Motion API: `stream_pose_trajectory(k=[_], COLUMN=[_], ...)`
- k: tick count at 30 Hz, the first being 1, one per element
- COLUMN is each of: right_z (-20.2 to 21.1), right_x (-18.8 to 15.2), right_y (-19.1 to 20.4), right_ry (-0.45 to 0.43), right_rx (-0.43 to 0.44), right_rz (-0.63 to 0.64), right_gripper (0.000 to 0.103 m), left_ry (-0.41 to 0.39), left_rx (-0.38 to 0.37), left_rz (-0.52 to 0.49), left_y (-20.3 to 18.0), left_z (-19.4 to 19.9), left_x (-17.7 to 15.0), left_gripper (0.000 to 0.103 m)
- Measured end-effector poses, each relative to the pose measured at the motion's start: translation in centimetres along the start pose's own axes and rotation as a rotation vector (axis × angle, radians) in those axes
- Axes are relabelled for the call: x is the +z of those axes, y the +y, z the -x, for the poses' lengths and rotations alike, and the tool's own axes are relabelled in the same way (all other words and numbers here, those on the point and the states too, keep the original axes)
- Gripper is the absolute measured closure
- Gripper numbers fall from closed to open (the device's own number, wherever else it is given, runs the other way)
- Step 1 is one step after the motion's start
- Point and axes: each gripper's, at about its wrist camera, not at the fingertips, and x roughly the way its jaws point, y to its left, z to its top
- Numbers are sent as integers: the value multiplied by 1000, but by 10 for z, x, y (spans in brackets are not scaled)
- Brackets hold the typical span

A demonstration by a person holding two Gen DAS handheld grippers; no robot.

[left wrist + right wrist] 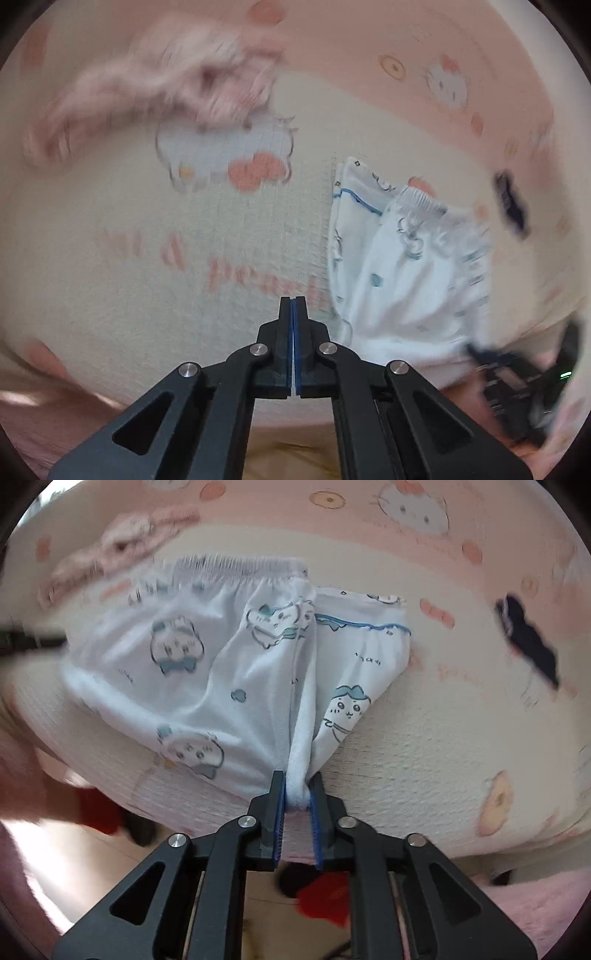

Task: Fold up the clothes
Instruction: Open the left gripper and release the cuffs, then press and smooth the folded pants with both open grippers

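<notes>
Between the right gripper's [297,788] blue pads, a bunched fold of the white shorts [207,672] is pinched, the fingers parted only by the thickness of the cloth. From that pinch the fabric fans up and away over the bed [461,746]: a gathered waistband at the far edge, cartoon faces across the near leg, a blue-piped hem lying off to the right. The left gripper [294,306] hangs over bare sheet just beside the shorts, its fingers pressed together with nothing between them and touching no cloth. Its black frame also shows, blurred, at the left edge of the right wrist view, near the shorts' left side.

By the look of it, the step in hand is gathering the shorts for a first fold, with one corner held and the other side loose. The next move would call for the left fingers to open and take the matching edge, so both hands can lift and lay one half evenly over the other; pulling with one hand alone would likely drag the cloth askew.

Farther out, a pink garment [166,85] lies crumpled at the far side of the sheet, and a dark item [528,638], too blurred to identify, sits to the right.
</notes>
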Motion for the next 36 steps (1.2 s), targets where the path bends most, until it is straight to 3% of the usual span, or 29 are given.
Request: stream_pose_trajectory(k=[1,4,6,8,9,10,11,13,17,18,19,21,23,25,27,29,31,32,34,36], right_z=[6,28,33,33,29,19,9,-11,-1,2,5,12,20,17,9,-5,-6,-4,-2,1], right_x=[1,4,7,9,8,5,2,-5,-10,-11,-11,-7,-3,-4,-6,-4,-2,-2,-8,-16], right_y=[-8,-23,-15,-2,5,15,23,31,13,5,-2,-9,7,26,39,42,35,27,8,-13], right_ry=[-12,-109,-145,-160,-149,-112,-74,-3,11,13,12,-17,-85,-93,-78,-47,-25,-15,14,36], right_rx=[54,118,123,128,122,104,82,2,-89,-134,-145,-71,-22,16,48,58,50,36,25,27], right_rz=[-59,-157,-126,-69,-33,13,54,119,75,53,25,-38,0,67,109,97,60,30,-28,-99], right_gripper=[79,77,77,77,77,77,77,77,82,74,67,67,67,67,68,69,71,75,100,103], left_ry=[-13,-69,-56,-32,-18,7,38,86,82,74,68,29,-7,1,33,61,73,81,96,115], left_rx=[-27,-63,-80,-47,-14,10,29,108,251,287,281,197,128,78,76,132,145,158,168,132], left_rz=[-1,-96,-202,-302,-364,-421,-474,-530,-536,-518,-489,-462,-494,-539,-592,-631,-622,-594,-523,-442], left_y=[0,-14,-37,-61,-76,-87,-95,-96,-80,-73,-67,-69,-83,-99,-114,-117,-113,-107,-91,-75], left_z=[4,16,11,-3,-13,-23,-35,-46,-39,-37,-34,-25,-21,-27,-43,-57,-57,-55,-48,-41], left_x=[0,-1,-8,-18,-26,-33,-39,-46,-42,-39,-35,-30,-33,-41,-49,-52,-48,-43,-32,-19], left_gripper=[102,102,101,94,81,61,55,57,59,57,57,58,58,58,58,58,58,58,64,72])
